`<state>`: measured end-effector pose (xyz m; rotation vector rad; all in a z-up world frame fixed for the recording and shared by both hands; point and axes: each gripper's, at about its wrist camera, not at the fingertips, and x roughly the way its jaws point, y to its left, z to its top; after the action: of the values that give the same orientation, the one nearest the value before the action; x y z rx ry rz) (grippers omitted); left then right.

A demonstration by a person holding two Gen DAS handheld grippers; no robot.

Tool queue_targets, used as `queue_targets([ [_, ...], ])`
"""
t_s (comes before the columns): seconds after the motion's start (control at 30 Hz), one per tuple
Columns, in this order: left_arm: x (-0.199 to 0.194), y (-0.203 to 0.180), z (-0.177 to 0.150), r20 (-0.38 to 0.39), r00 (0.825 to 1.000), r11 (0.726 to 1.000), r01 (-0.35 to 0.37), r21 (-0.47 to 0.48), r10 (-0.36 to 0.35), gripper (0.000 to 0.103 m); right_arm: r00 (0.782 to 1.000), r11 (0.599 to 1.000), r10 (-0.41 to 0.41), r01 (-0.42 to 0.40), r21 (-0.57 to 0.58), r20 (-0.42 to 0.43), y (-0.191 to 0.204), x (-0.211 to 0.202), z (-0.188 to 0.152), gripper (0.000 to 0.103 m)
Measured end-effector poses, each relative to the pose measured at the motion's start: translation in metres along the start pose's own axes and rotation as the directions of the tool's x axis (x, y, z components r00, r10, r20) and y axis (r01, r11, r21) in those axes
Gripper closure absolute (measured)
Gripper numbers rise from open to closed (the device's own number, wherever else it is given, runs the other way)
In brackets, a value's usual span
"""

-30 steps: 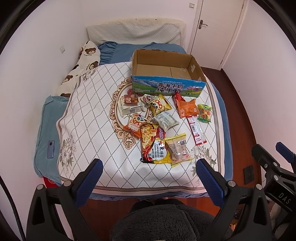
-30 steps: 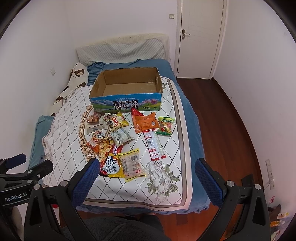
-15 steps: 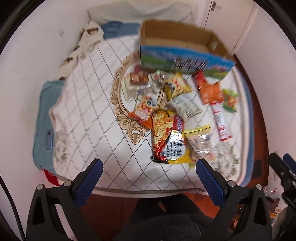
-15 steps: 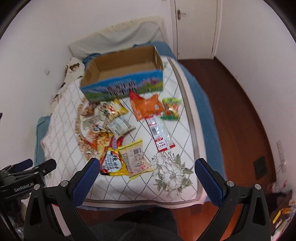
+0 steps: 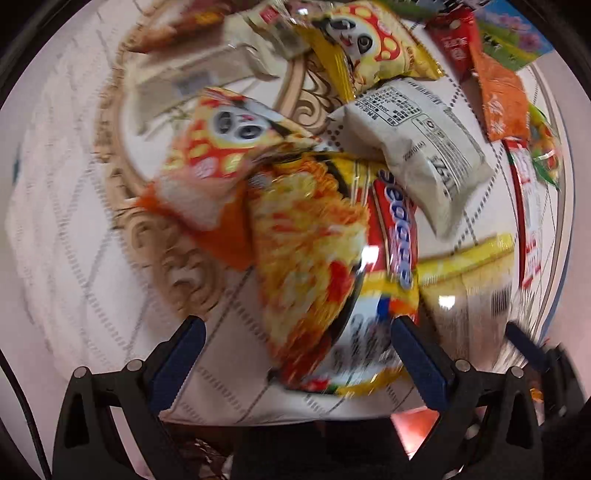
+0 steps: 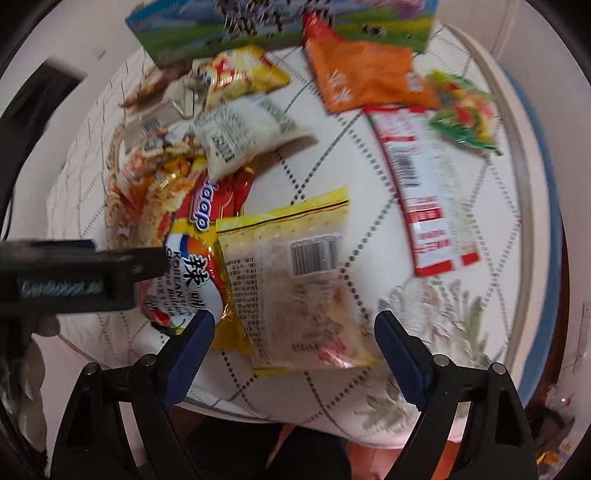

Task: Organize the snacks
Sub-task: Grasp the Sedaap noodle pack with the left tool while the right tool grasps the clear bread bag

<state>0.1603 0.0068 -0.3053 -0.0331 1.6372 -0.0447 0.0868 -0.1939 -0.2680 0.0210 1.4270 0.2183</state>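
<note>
right hand-held gripper [image 6: 293, 343]: dropped close over clear yellow-edged packet [image 6: 295, 288], jaws closing astride it, no grip yet | left hand-held gripper [image 5: 295, 354]: wide open, empty, now low over noodle pack [image 5: 325, 266] | box [image 6: 280, 26] unfilled, first picks pending

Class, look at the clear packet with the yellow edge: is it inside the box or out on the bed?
Out. The packet lies flat on the quilt, near the box.
</note>
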Motion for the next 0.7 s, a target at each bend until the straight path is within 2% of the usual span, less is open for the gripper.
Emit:
queue_targets([
  [0.07, 0.008, -0.004, 0.009, -0.011, 0.998, 0.998, 0.063, -0.020, -0.063, 0.000, 1.000, 1.000, -0.009, 0.009, 0.007, -0.011, 0.000, 0.010, 0.002, 0.027],
  [0.1, 0.011, -0.005, 0.012, -0.015, 0.997, 0.997, 0.074, -0.026, -0.074, 0.000, 1.000, 1.000, -0.011, 0.012, 0.010, -0.013, 0.000, 0.012, 0.001, 0.029],
  [0.13, 0.013, -0.008, 0.014, -0.015, 0.997, 0.997, 0.075, -0.026, -0.075, 0.000, 1.000, 1.000, -0.014, 0.014, 0.016, -0.013, -0.002, 0.014, 0.002, 0.032],
  [0.27, 0.018, -0.018, 0.017, 0.014, 0.999, 1.000, 0.029, 0.005, -0.029, 0.015, 1.000, 0.998, -0.010, 0.011, 0.068, -0.024, -0.016, 0.012, 0.001, 0.042],
  [0.4, 0.024, -0.012, 0.003, 0.058, 0.998, 0.999, 0.026, 0.028, -0.028, 0.017, 0.998, 0.989, -0.026, 0.035, 0.145, -0.062, -0.039, 0.010, -0.005, 0.042],
  [0.57, 0.034, 0.004, -0.041, 0.024, 0.999, 0.999, 0.026, 0.023, -0.027, 0.016, 0.993, 0.982, 0.003, 0.018, 0.186, -0.114, -0.053, 0.017, -0.013, 0.042],
  [0.7, 0.054, 0.007, -0.047, -0.013, 0.999, 0.999, 0.047, 0.021, -0.047, 0.016, 0.992, 0.977, -0.009, 0.035, 0.210, -0.124, -0.052, 0.027, -0.010, 0.040],
])
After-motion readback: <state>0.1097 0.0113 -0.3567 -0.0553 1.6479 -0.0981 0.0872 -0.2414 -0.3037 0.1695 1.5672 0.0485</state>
